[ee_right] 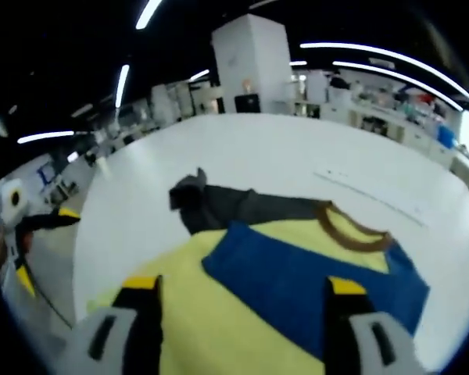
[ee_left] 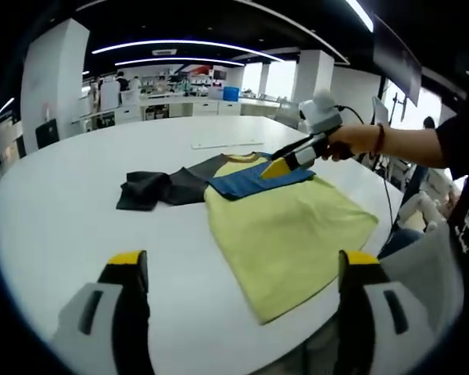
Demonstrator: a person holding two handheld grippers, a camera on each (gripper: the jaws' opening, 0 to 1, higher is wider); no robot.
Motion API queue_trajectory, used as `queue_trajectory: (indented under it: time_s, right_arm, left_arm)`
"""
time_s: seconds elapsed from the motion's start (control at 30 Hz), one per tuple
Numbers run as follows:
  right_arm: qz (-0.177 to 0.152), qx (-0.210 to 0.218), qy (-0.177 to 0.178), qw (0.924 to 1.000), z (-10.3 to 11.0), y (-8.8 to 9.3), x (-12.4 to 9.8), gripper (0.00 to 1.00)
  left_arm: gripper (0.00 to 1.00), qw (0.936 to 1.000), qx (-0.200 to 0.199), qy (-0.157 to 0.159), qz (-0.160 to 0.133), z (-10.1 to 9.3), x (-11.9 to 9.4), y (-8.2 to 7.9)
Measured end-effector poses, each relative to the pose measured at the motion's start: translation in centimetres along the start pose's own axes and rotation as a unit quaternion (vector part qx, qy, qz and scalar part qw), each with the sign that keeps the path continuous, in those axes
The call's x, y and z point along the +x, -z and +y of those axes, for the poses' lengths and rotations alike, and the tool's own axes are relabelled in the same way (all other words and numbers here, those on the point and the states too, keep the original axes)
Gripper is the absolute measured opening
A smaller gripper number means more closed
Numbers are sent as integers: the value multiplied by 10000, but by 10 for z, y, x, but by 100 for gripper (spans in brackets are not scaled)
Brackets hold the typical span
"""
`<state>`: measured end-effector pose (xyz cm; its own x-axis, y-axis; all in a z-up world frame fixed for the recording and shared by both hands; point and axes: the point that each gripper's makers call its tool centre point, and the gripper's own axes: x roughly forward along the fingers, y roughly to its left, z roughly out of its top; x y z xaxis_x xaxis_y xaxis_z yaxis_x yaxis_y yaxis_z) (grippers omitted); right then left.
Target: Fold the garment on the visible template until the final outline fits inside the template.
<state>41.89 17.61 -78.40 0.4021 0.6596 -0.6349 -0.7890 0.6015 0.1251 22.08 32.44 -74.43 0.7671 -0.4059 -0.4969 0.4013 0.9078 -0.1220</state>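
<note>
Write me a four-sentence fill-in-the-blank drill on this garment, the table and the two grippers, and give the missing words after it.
1. The garment's body is ____ in colour.
2. Its blue sleeve lies folded ____ the body.
3. The dark grey sleeve lies stretched out on the ____ table.
4. The left gripper's jaws stand ____, while the right gripper hovers over the blue sleeve.

Missing words: yellow; over; white; open

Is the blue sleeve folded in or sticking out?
Folded in. The blue sleeve lies across the yellow shirt, while the dark sleeve sticks out on the table.
</note>
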Motion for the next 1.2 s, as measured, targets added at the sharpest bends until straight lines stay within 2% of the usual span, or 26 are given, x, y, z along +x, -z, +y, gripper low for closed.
queue_trajectory:
  time_s: [0.2, 0.57, 0.6, 0.83, 1.0, 1.2]
  right_arm:
    - [15, 63, 338, 9994, -34, 14, -21, 83]
    - [-85, 394, 759, 9963, -80, 35, -55, 77]
    - [-79, 423, 834, 9956, -87, 38, -59, 75]
    - [-127, 386, 1091, 9932, -102, 54, -76, 51]
    - [-87, 371, 1238, 9916, -121, 67, -83, 42]
    - [66, 407, 1366, 9898, -131, 84, -91, 29]
  left_arm:
    - [99, 10000, 39, 14, 12, 0, 1, 0]
    - [99, 9999, 90, 89, 50, -4, 6, -2]
    - [99, 9999, 91, 88, 54, -4, 6, -2]
    - [99, 9998, 102, 113, 100, -4, 9, -1]
    - [99, 9998, 105, 116, 99, -6, 11, -2]
    - [99, 9998, 102, 107, 125, -5, 10, -1]
